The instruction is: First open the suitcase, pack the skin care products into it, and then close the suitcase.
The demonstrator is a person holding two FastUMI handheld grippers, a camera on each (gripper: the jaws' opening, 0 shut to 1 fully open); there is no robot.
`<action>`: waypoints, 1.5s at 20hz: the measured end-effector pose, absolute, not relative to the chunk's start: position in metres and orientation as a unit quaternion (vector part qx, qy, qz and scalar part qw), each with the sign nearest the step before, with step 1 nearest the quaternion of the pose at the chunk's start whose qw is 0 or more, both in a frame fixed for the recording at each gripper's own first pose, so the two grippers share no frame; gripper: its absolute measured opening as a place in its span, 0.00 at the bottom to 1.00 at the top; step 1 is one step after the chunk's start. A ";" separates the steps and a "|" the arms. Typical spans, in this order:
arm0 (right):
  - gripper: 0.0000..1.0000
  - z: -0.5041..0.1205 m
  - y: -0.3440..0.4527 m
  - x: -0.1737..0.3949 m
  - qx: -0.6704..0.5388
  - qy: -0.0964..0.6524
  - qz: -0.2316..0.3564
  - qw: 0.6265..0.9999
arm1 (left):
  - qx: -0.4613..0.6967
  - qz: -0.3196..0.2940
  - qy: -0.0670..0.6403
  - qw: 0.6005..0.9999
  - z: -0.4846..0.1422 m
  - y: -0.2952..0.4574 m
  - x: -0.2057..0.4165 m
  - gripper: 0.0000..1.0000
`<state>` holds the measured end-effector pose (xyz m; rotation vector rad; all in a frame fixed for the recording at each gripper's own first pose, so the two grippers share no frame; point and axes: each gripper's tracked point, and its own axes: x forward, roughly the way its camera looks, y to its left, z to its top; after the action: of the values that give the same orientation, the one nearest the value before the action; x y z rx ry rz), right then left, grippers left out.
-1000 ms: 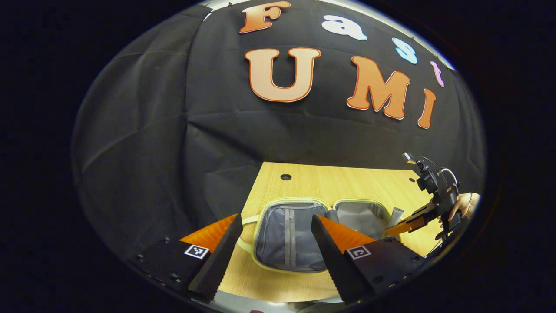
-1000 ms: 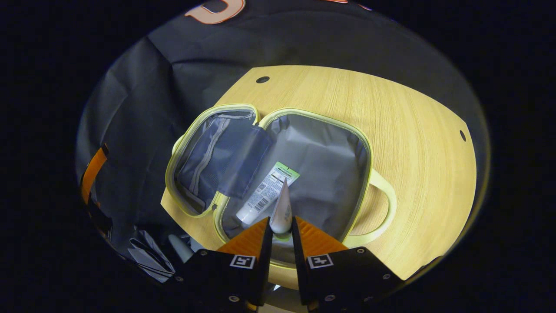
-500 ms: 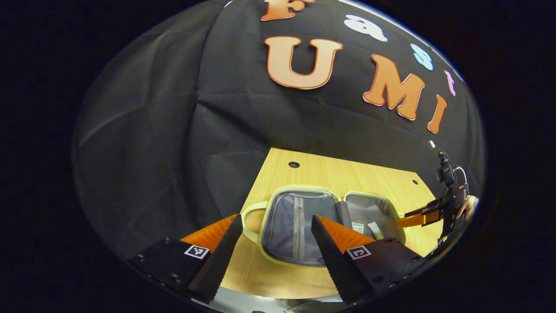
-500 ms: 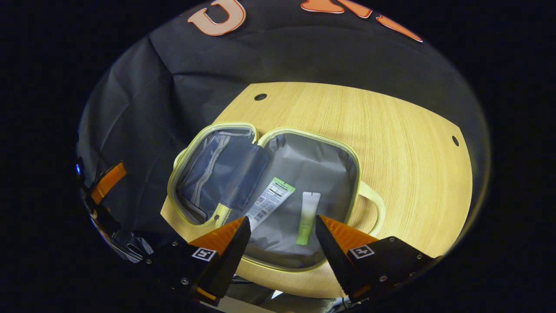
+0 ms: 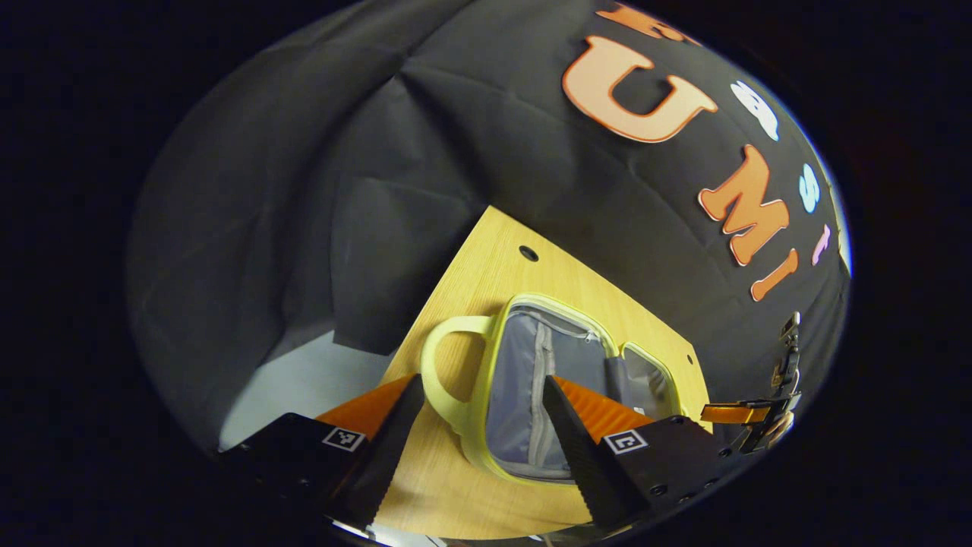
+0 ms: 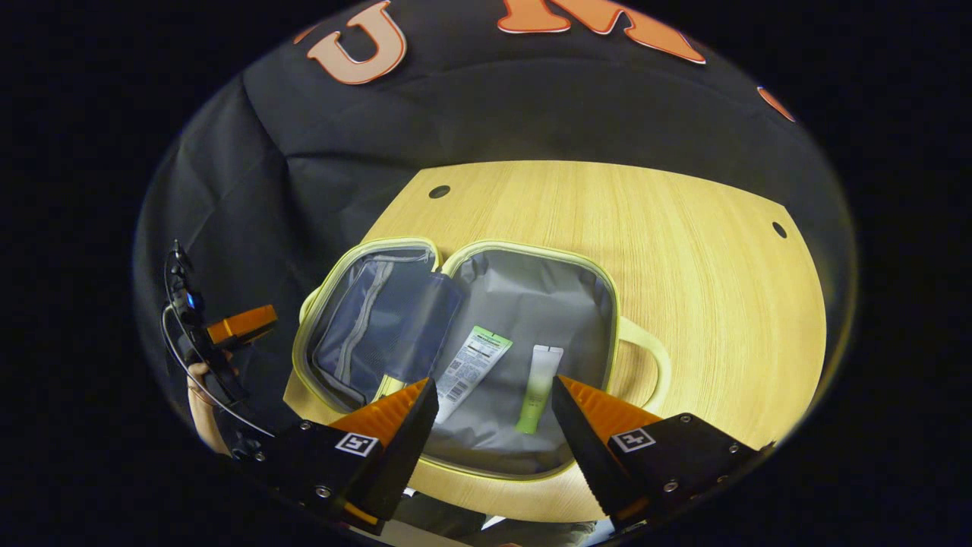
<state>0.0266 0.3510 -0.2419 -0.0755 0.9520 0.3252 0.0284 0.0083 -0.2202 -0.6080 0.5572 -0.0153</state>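
The suitcase (image 6: 612, 304), a small case with a pale yellow rim and grey lining, lies open flat on the wooden table (image 6: 683, 251). Its right half holds a white tube with a green end (image 6: 472, 367) and a pale green tube (image 6: 538, 386), side by side. My right gripper (image 6: 493, 382) hovers open above the near rim, with nothing between its fingers. In the left gripper view the suitcase (image 5: 558, 304) shows its zip-pocket half and a handle (image 5: 444, 372). My left gripper (image 5: 481, 380) stands open over that handle side, empty.
The left gripper (image 6: 239, 325), held by a hand (image 6: 199, 387), appears off the table's left edge in the right gripper view. The right gripper (image 5: 740, 414) appears beyond the case in the left gripper view. Small holes (image 6: 439, 191) mark the tabletop's far corners.
My right gripper opened and let the pale green tube drop into the case beside the white one, then drew back slightly. My left gripper swung left and tilted toward the handle side.
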 end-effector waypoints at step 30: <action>0.96 -0.170 0.263 0.041 -0.025 0.351 0.076 0.933 | -0.200 0.028 0.330 0.922 -0.139 -0.033 0.055 0.09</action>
<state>0.0406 0.2631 -0.1701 -0.0511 0.7180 0.1549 0.0551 -0.0335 -0.1387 -0.4115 0.6769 0.0565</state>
